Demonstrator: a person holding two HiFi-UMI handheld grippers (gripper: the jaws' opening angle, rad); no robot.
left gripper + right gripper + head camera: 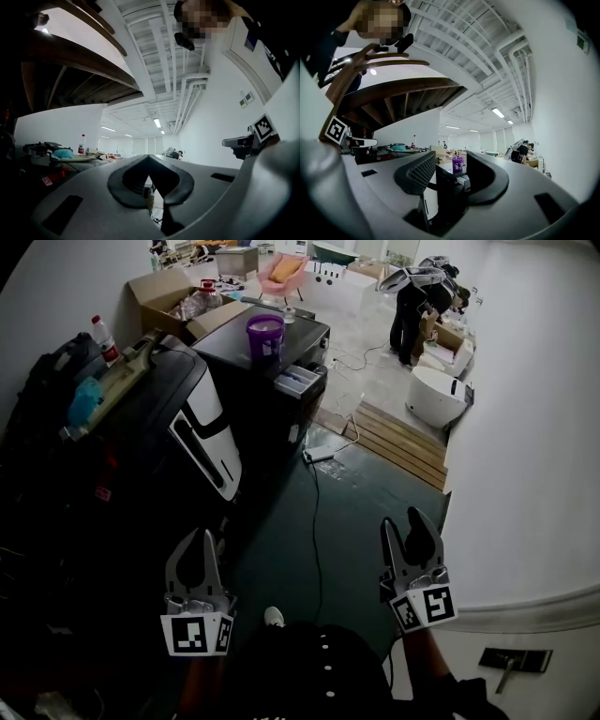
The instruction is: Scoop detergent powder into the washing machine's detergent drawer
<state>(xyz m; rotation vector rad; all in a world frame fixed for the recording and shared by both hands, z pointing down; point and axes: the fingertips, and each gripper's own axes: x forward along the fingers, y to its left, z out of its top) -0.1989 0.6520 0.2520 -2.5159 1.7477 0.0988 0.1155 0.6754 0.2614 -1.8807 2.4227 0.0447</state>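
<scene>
A purple detergent tub (265,334) stands on top of the black washing machine (309,334) far ahead, across the floor. The machine's detergent drawer (298,381) is pulled out, showing white and blue compartments. My left gripper (200,538) hangs low at the left, its jaws shut tip to tip with nothing in them, as the left gripper view (148,157) also shows. My right gripper (403,526) is open and empty. Through its gap in the right gripper view (451,168) I see the purple tub (458,164) and the drawer (462,180), still well away.
A black and white appliance (211,432) and dark luggage lie to the left. A cable (316,512) runs across the dark green floor. A wooden pallet (398,442) and a white tub (439,395) sit at the right, with a person (412,310) behind. A white wall (525,474) runs along the right.
</scene>
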